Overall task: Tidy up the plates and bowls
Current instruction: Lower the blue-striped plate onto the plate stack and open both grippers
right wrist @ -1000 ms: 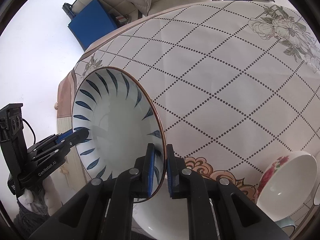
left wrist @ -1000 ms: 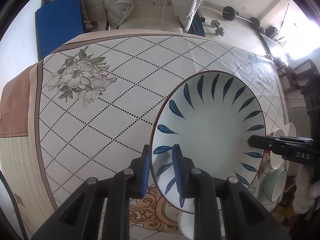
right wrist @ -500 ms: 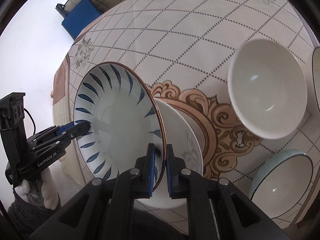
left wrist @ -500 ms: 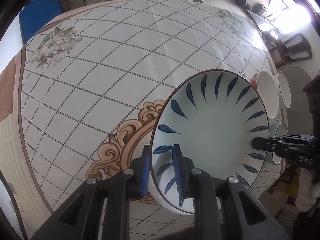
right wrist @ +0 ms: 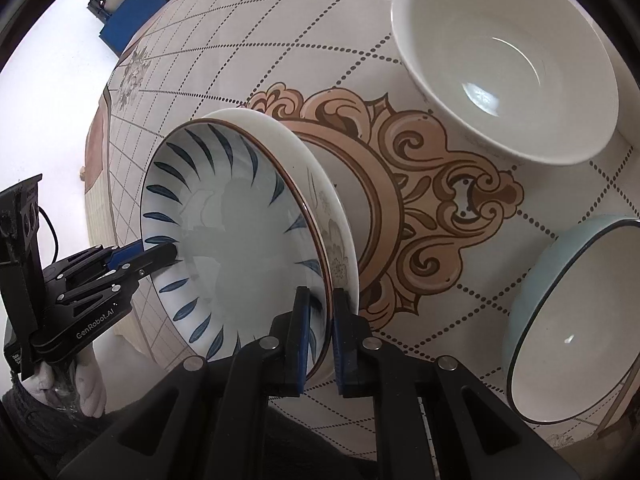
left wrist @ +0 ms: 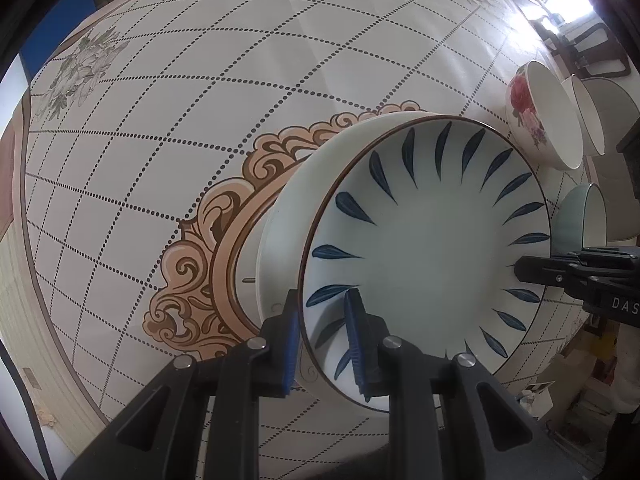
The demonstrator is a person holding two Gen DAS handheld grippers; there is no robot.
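Note:
A white plate with blue leaf strokes (left wrist: 428, 248) is held level between both grippers. My left gripper (left wrist: 320, 312) is shut on its near rim, and my right gripper (left wrist: 532, 270) pinches the opposite rim. In the right wrist view my right gripper (right wrist: 320, 300) is shut on the plate (right wrist: 236, 232), with the left gripper (right wrist: 160, 254) across from it. Directly beneath lies a white plate with a faint flower print (left wrist: 280, 220), also seen as the lower plate (right wrist: 340, 240). I cannot tell whether the two plates touch.
A bowl with red flowers (left wrist: 528, 120), a white bowl (left wrist: 600, 116) and a pale green bowl (left wrist: 580, 216) stand to the right. The right wrist view shows the white bowl (right wrist: 508, 52) and the green bowl (right wrist: 572, 320). The patterned tablecloth (left wrist: 200, 100) stretches away to the left.
Both grippers carried the blue-leaf plate across the table and lower, over the white plate on the tan ornament. The bowls came closer in view. Both grips stayed shut.

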